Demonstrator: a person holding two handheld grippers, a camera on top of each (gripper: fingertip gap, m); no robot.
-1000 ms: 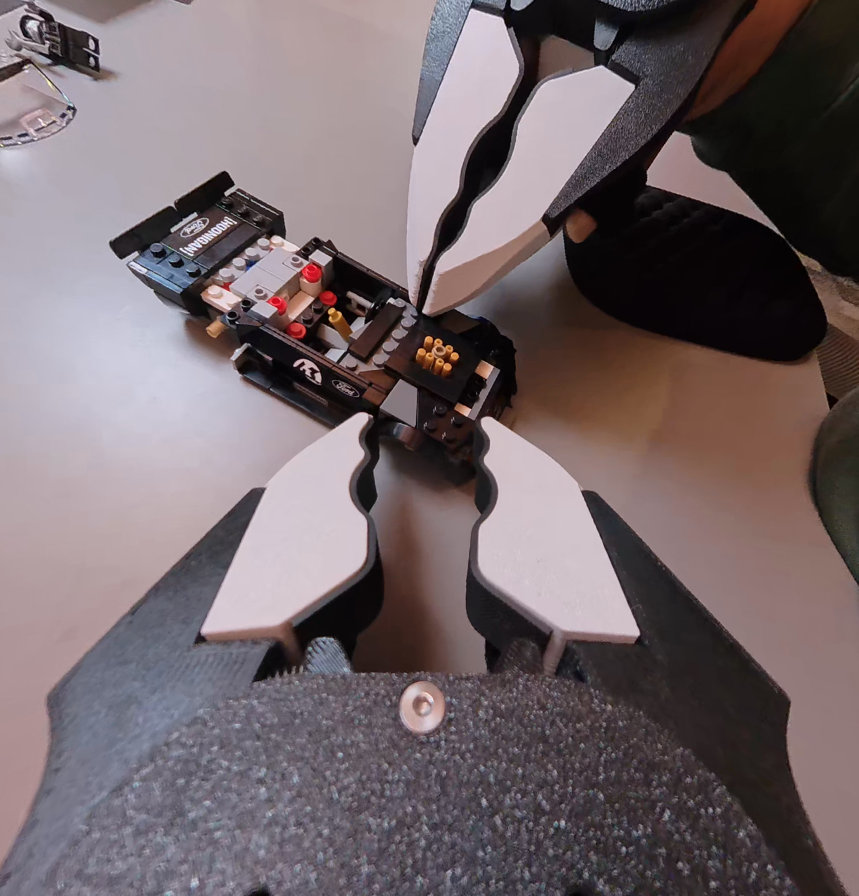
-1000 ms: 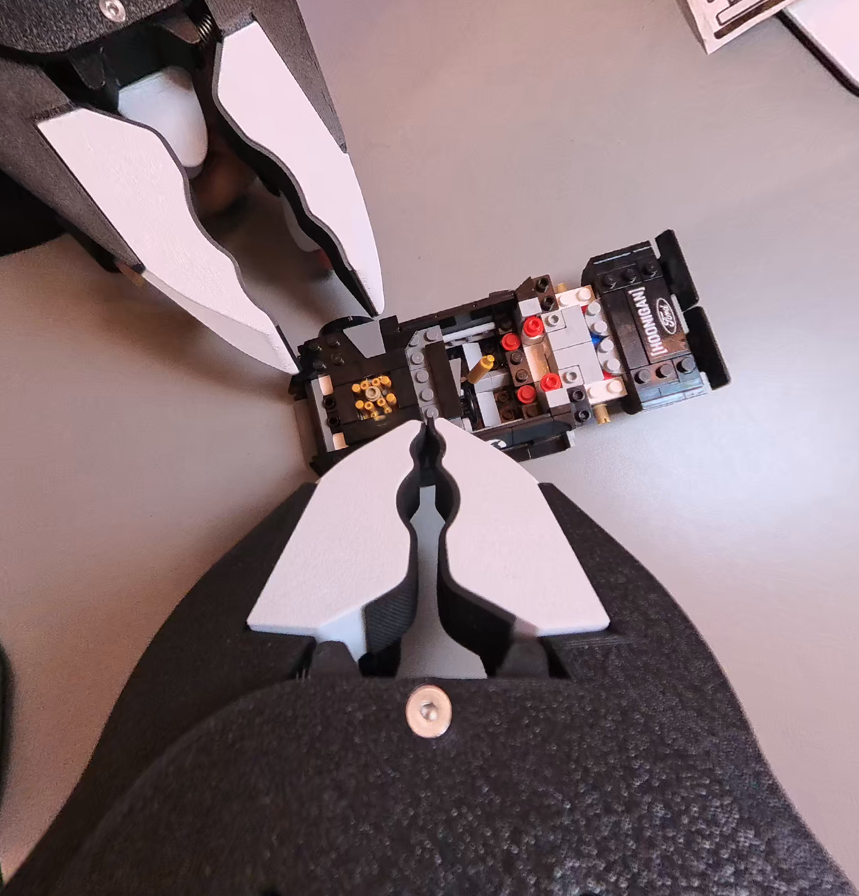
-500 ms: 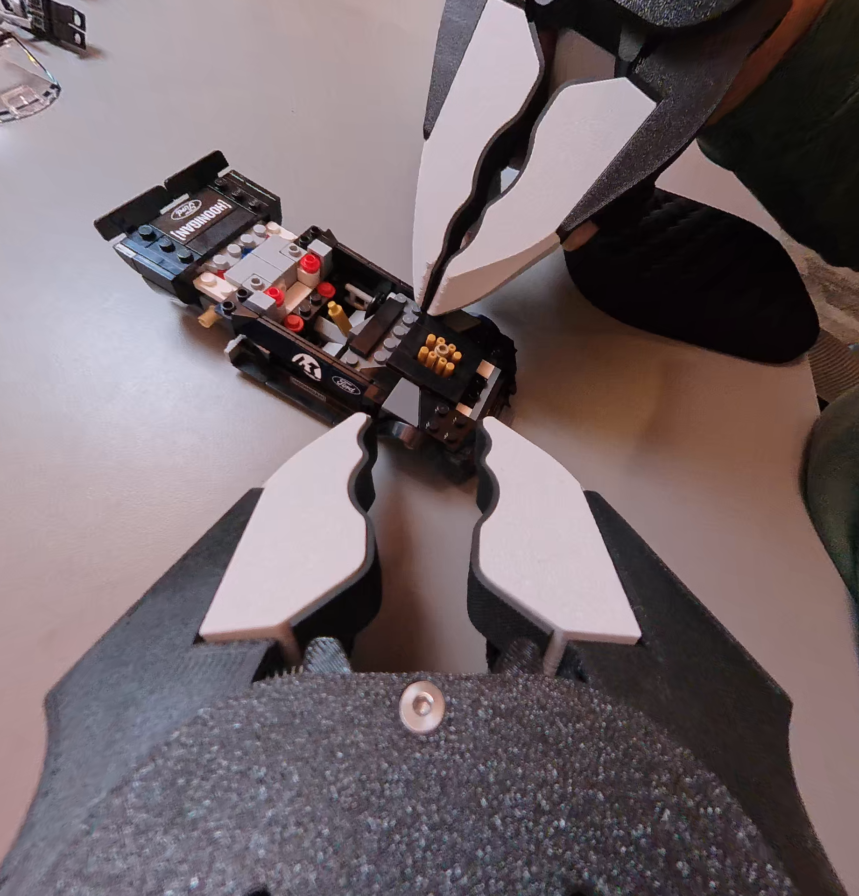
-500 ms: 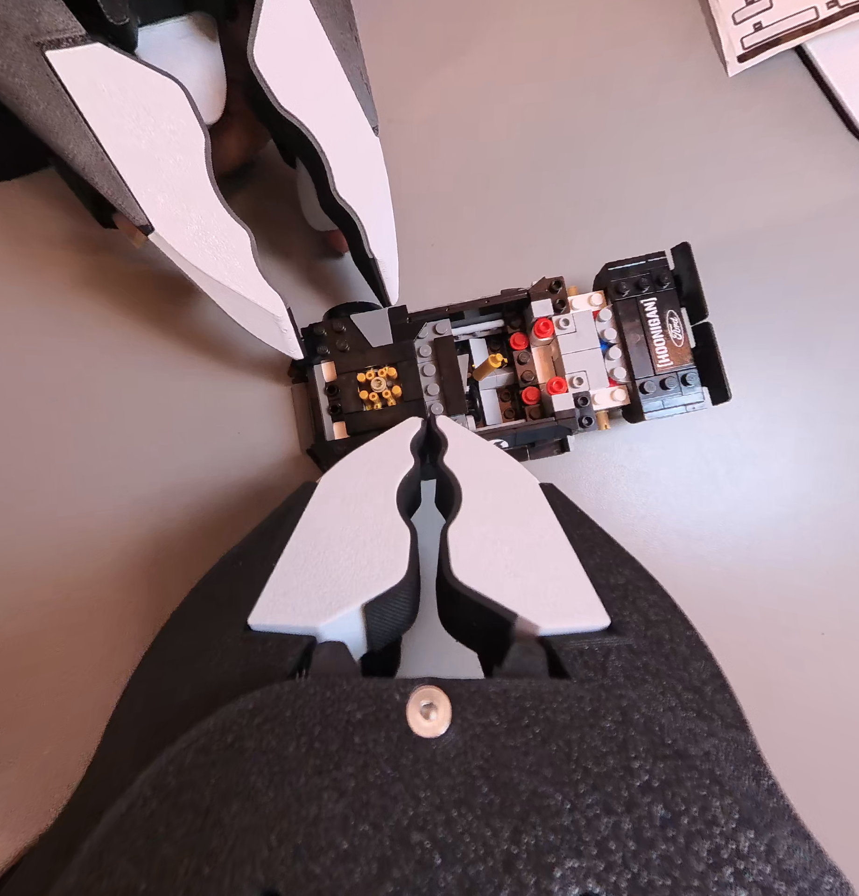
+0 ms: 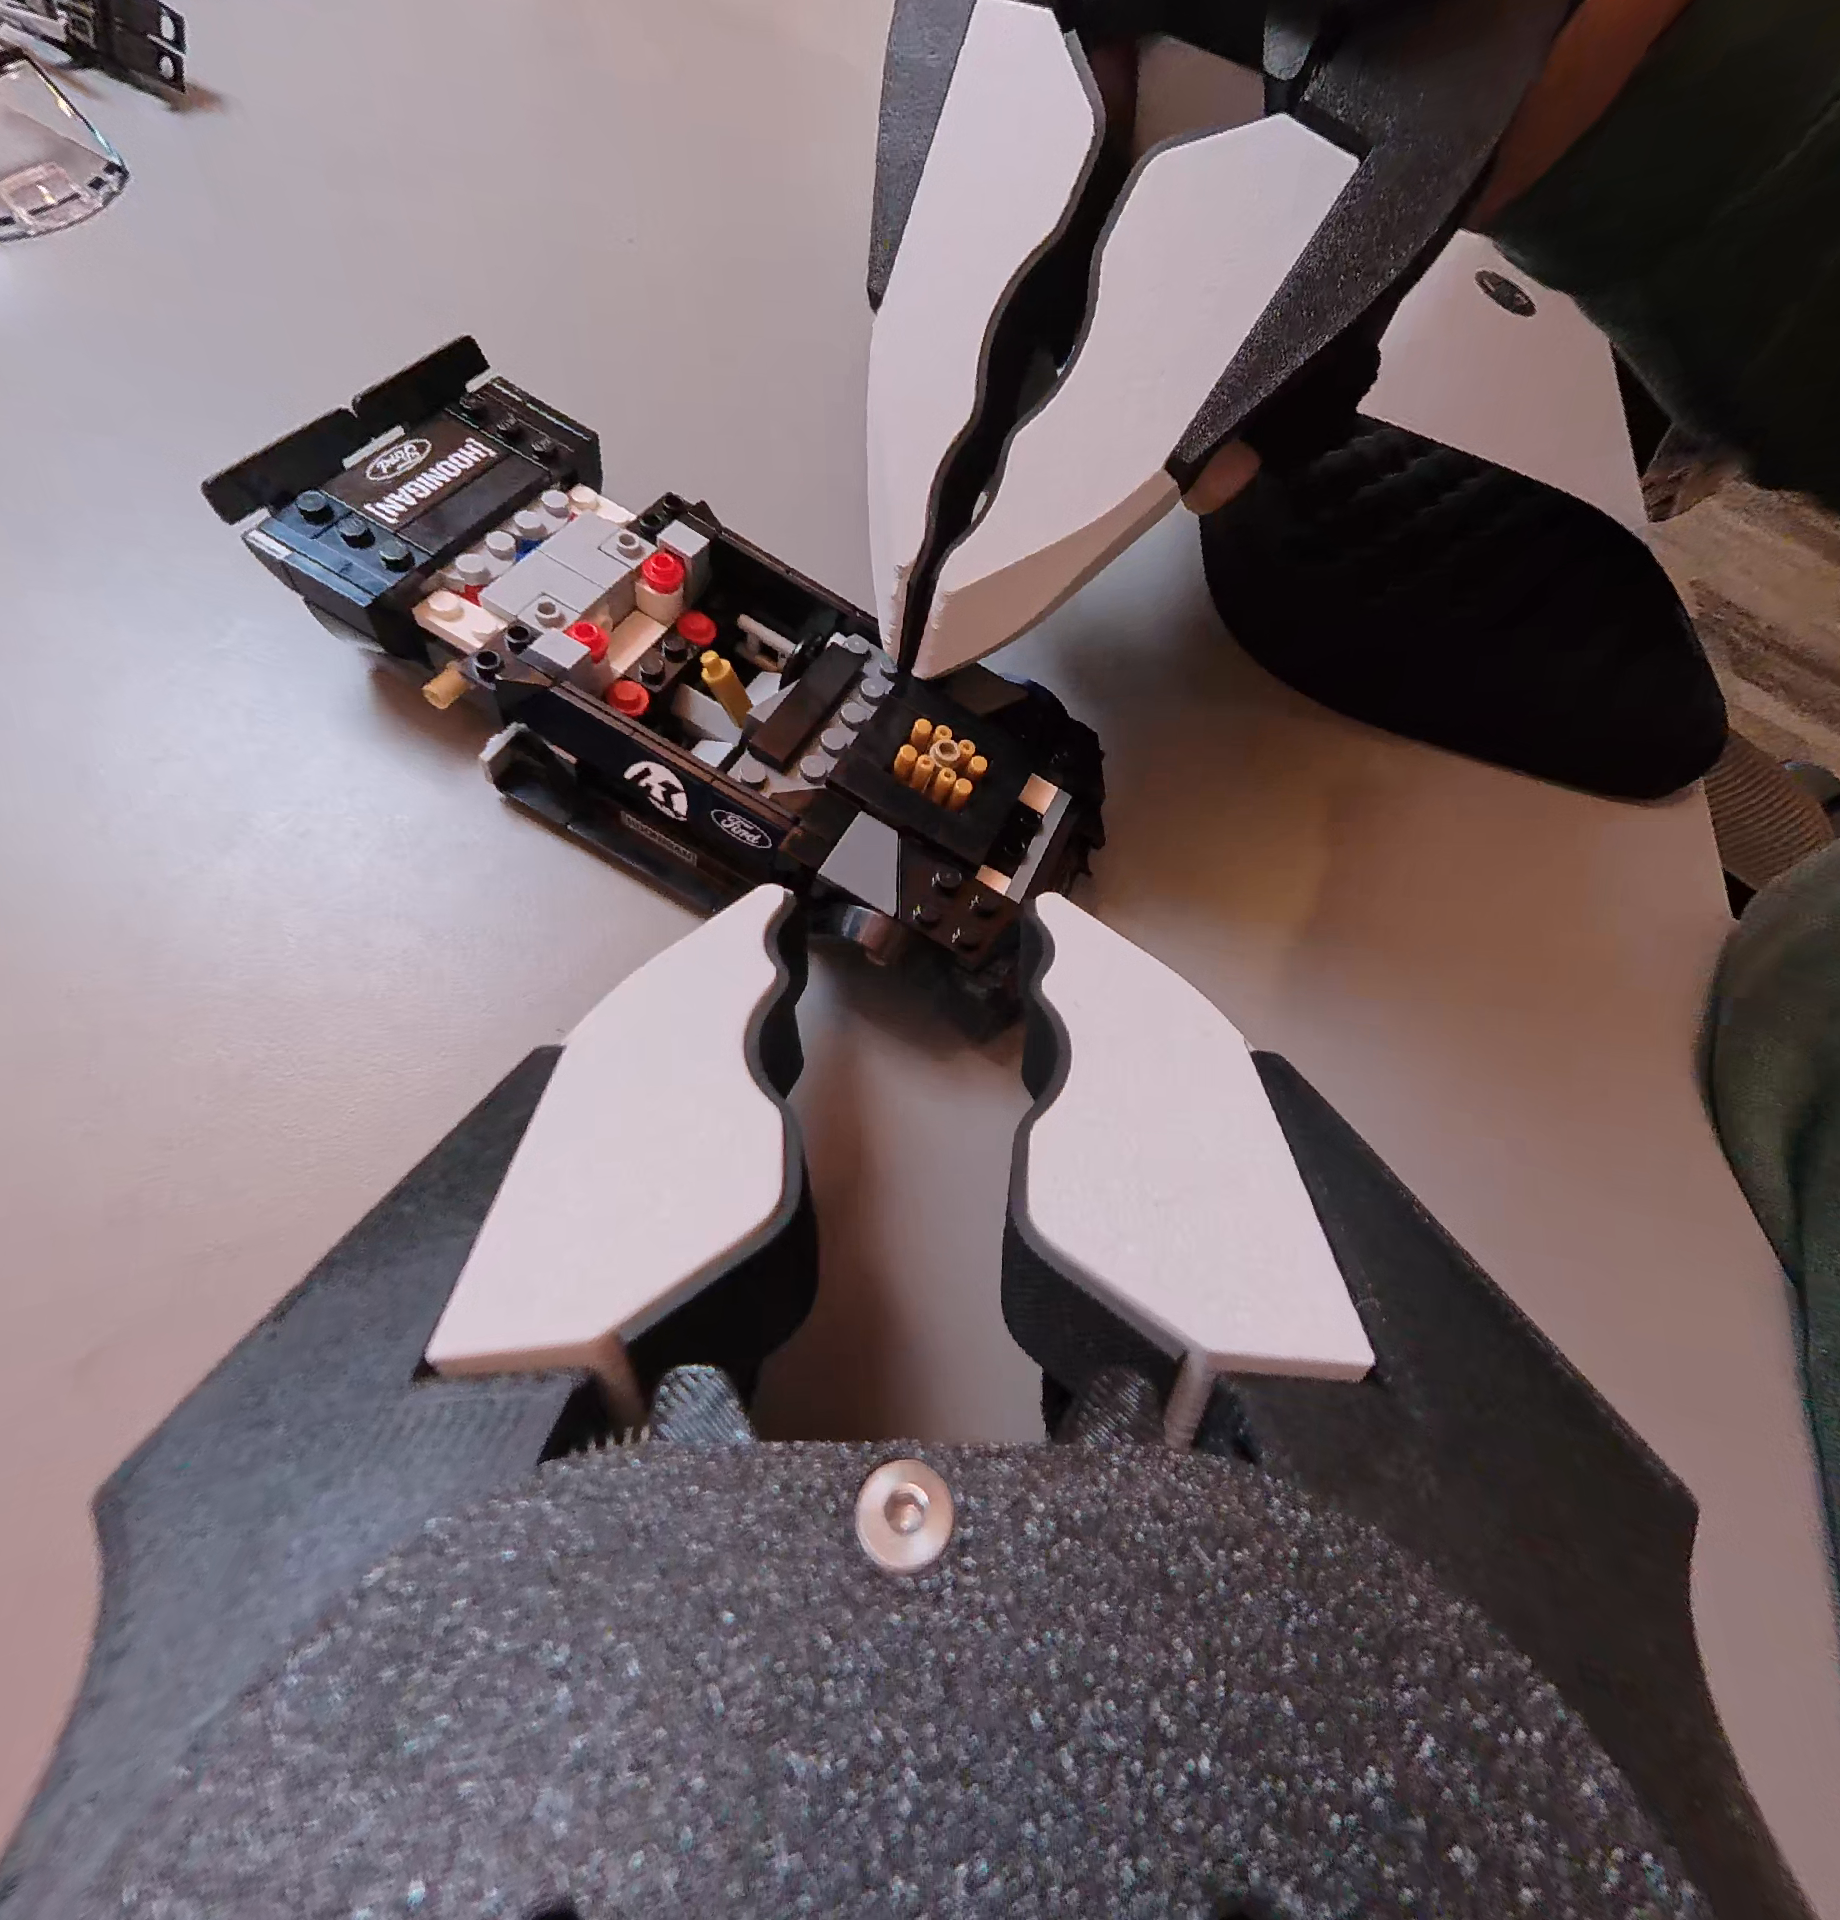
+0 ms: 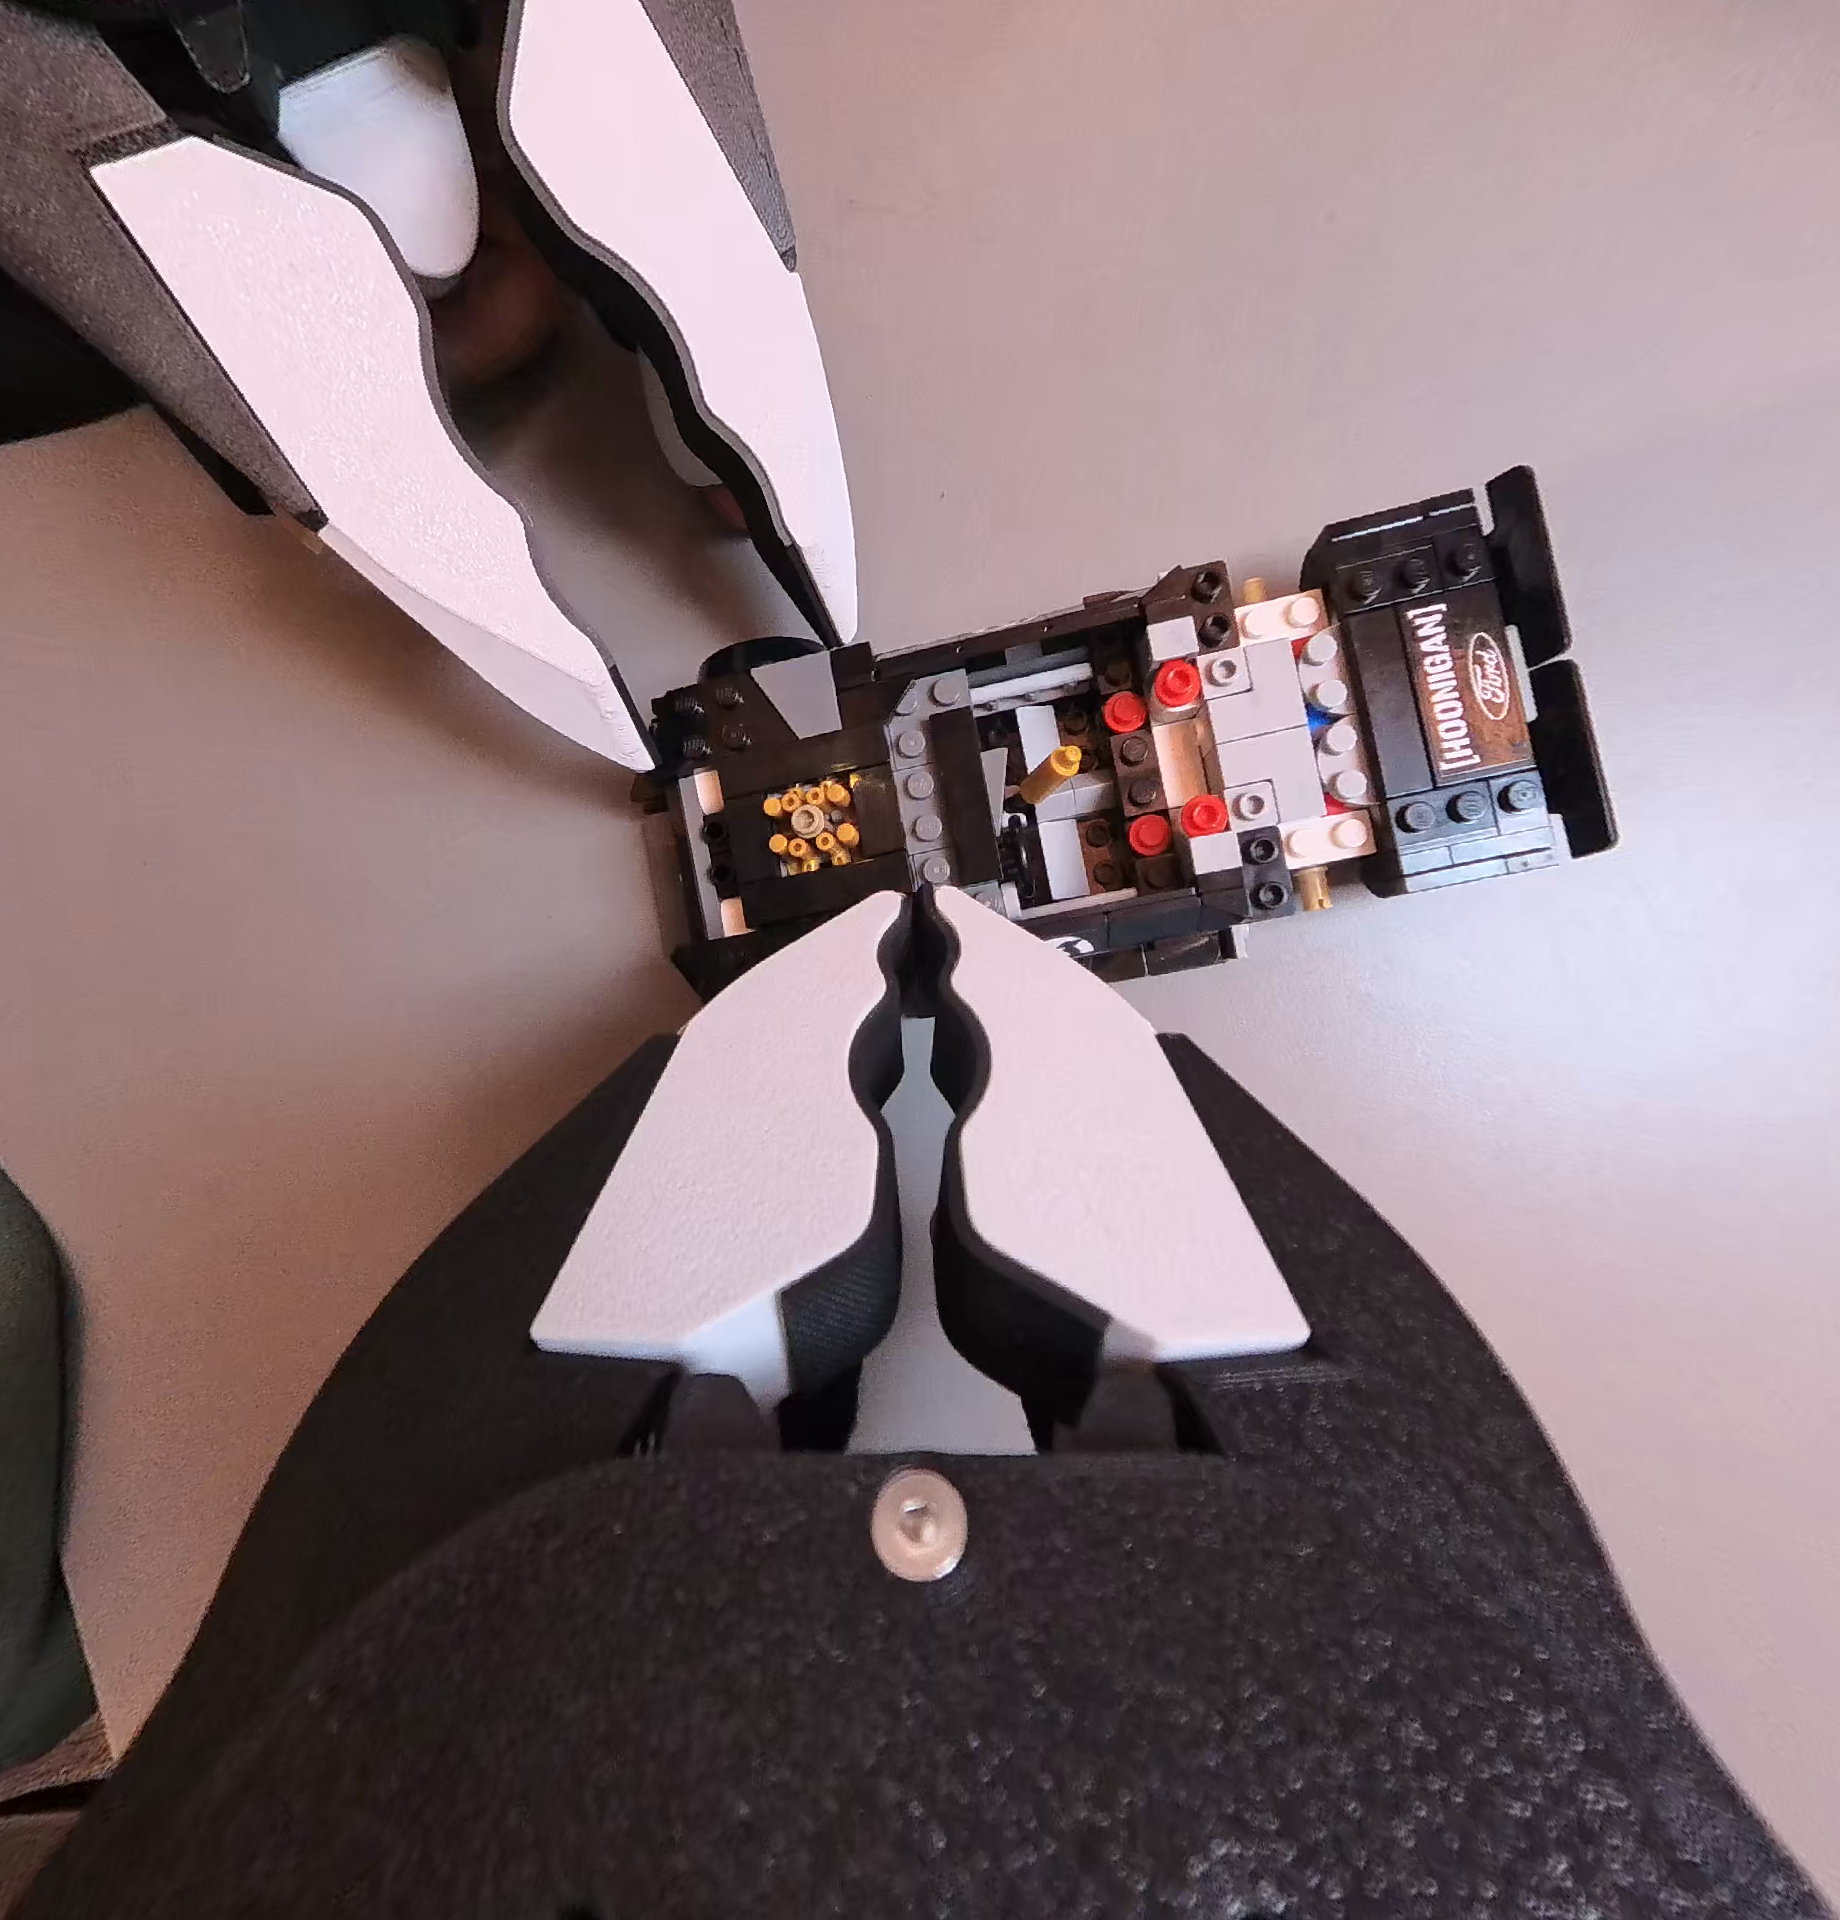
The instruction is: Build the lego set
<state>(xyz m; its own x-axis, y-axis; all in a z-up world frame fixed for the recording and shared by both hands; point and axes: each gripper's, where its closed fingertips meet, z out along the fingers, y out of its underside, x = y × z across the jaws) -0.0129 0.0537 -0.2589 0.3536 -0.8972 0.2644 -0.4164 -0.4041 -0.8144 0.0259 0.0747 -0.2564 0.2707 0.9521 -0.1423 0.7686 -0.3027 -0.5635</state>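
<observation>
A part-built black lego car (image 5: 542, 582) lies on the grey table, with grey, white and red bricks in its middle and a gold engine cluster (image 5: 937, 764) near its front. My left gripper (image 5: 911, 914) has its jaws set around the car's front corner, both tips against it. My right gripper (image 5: 921, 665) comes down from above, shut, with its tips on the row of grey studs behind the engine. In the right wrist view the car (image 6: 1259, 727) lies crosswise. There the right gripper (image 6: 921, 894) touches its near side and the left gripper (image 6: 739, 691) clamps its front corner. No loose piece shows between the right tips.
A clear windscreen piece (image 5: 33, 177) and a small black part (image 5: 137, 52) lie at the far left. A person's green sleeve (image 5: 1778, 208) and a black chair seat (image 5: 1467, 623) are beyond the table's right edge. Spacing between my two grippers at the tips: around 5 cm.
Both grippers have kept their places on the car. The car and grippers have shifted slightly together over the table, and the paper at the right wrist view's top edge has left the picture.
</observation>
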